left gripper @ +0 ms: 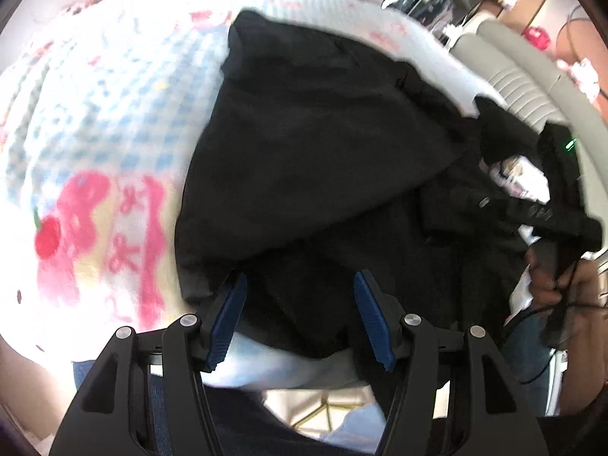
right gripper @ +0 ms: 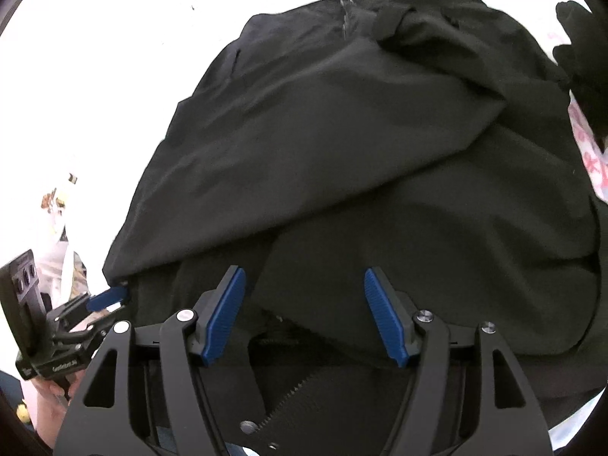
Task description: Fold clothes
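A black garment (left gripper: 304, 144) lies crumpled on the bed, with one layer folded diagonally over another. My left gripper (left gripper: 302, 304) is open, its blue pads (left gripper: 228, 311) over the garment's near hem. In the right wrist view the left gripper (right gripper: 108, 302) sits at the garment's (right gripper: 361, 144) lower left corner, one blue finger touching the edge. My right gripper (right gripper: 306, 300) hovers open above the near part of the cloth, with only flat fabric below its pads. From the left wrist view the right gripper (left gripper: 551, 205) shows at the right, held by a hand (left gripper: 558, 285).
The bed cover (left gripper: 95, 152) is white with blue checks, pink bows and a cherry. A grey ribbed cushion (left gripper: 509, 76) stands behind at the right. Another dark piece of cloth (right gripper: 581, 49) lies at the far right. Floor (left gripper: 319, 399) shows below the bed's near edge.
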`<state>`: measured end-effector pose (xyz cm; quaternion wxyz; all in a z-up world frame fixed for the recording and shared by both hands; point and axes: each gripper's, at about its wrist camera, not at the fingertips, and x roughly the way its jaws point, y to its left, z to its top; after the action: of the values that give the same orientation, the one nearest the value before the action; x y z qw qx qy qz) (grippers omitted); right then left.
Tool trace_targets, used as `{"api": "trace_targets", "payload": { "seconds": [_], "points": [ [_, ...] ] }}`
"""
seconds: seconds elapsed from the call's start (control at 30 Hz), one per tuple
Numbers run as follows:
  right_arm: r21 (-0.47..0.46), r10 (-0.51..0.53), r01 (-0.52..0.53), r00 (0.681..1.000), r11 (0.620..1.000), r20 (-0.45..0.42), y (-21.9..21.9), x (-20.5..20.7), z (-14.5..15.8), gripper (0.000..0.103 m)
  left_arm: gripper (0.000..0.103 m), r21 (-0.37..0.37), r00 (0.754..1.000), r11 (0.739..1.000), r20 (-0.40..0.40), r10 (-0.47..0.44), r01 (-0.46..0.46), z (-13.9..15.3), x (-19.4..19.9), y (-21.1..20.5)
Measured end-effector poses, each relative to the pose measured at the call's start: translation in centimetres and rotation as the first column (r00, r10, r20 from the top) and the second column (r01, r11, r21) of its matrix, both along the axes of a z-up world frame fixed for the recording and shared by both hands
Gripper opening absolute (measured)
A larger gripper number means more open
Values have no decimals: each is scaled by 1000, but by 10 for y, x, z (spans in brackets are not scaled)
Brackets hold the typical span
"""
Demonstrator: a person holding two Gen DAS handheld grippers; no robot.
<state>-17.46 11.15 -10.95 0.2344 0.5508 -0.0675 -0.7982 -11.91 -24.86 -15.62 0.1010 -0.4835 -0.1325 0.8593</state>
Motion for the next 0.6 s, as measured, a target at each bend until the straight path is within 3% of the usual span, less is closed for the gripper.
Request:
{"api": "trace_targets", "payload": {
  "seconds": [0.1,0.2,0.3,0.43,0.53,0.6],
  "points": [
    [-3,22,-22,1000,1000,3,3,15,9,68,61,49,997,999,-73,-11,15,17,-19,5],
    [7,19,-20,1000,1000,12,8,22,9,68,60,59,995,998,-96,-19,25,32,-57,13],
    [-29,-47,48,998,998,36,17,16,8,68,60,-6,994,999,-97,-47,47,46,-94,34],
    [23,-107,109,993,994,-50,50,10,31,68,61,-85,991,991,-75,-113,106,54,-100,62],
    [19,-195,197,978,980,-68,86,-1,42,68,61,-186,989,973,-32,-147,139,43,-98,75],
    [18,-249,250,967,968,-58,105,-12,44,68,61,-249,994,963,25,-106,109,25,-91,65]
  ]
}}
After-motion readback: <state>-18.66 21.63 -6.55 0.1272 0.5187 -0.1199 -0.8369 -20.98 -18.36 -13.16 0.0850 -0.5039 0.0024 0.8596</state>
